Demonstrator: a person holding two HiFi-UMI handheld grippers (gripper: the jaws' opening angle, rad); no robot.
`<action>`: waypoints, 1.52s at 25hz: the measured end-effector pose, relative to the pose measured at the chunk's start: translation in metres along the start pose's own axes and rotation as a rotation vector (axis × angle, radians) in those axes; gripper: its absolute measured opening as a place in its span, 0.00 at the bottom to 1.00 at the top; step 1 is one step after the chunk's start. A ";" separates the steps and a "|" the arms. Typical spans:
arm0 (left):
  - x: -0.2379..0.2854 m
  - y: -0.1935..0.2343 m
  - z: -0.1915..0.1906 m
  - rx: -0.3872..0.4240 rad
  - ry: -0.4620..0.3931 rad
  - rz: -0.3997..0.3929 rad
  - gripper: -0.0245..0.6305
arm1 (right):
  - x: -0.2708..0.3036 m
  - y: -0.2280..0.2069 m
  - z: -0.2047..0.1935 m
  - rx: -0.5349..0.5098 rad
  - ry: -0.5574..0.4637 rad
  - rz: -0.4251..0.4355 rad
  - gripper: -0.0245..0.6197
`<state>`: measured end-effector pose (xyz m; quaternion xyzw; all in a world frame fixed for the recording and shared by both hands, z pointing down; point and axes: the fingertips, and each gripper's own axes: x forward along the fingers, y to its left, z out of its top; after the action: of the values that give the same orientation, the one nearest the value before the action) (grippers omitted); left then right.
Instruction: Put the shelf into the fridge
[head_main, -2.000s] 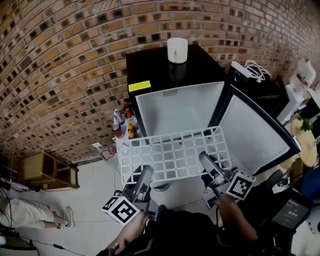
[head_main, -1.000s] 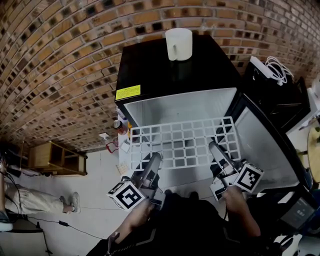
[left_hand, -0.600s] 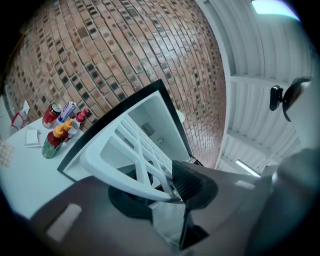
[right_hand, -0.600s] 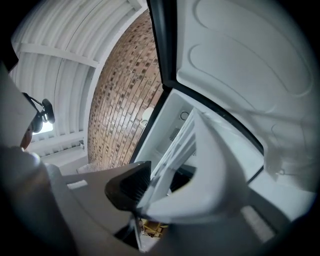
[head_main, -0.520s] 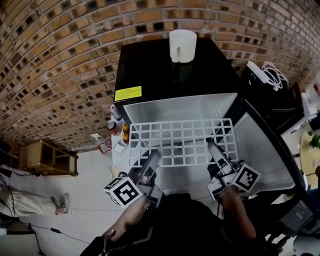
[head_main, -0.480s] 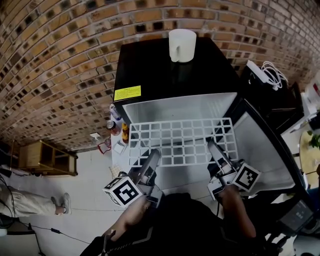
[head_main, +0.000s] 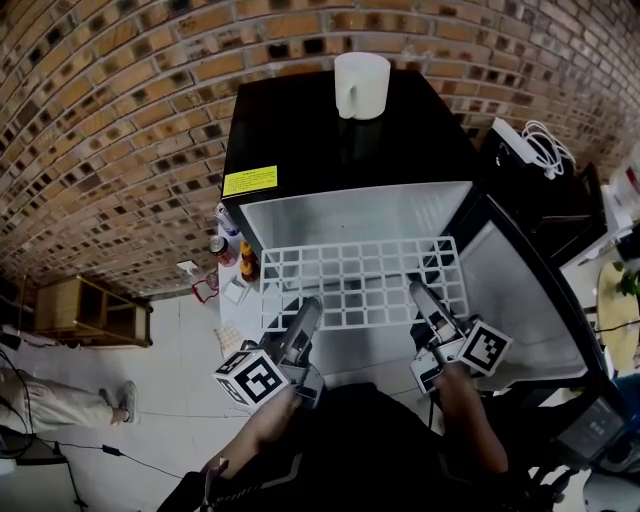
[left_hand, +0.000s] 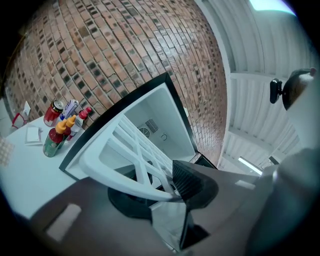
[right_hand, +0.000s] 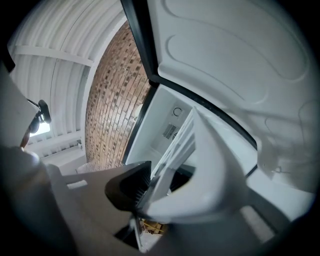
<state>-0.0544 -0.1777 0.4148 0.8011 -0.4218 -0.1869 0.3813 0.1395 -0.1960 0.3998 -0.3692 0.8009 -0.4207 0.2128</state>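
A white grid shelf hangs level in front of the open fridge, its far edge at the white interior. My left gripper is shut on the shelf's near rim at the left, and my right gripper is shut on the same rim at the right. In the left gripper view the shelf runs from the left gripper toward the fridge's inside. In the right gripper view the shelf sits edge-on in the right gripper.
The fridge door stands open at the right. A white mug sits on the black fridge top. Several bottles and a can stand on the floor left of the fridge. A wooden crate lies further left.
The shelf and both grippers have sunk slightly in front of the fridge's opening. Both grips on the near rim are unchanged.
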 end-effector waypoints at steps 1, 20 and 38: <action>0.001 0.005 -0.004 -0.005 -0.003 -0.001 0.22 | 0.000 -0.005 -0.002 -0.004 0.004 -0.001 0.22; 0.011 0.057 -0.045 0.002 0.037 0.018 0.22 | 0.003 -0.070 -0.035 0.022 -0.008 0.026 0.22; 0.019 0.085 -0.065 -0.037 0.024 0.011 0.21 | 0.008 -0.099 -0.045 -0.006 0.006 0.037 0.22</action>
<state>-0.0483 -0.1941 0.5218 0.7937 -0.4180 -0.1832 0.4021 0.1458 -0.2163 0.5065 -0.3538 0.8095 -0.4152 0.2169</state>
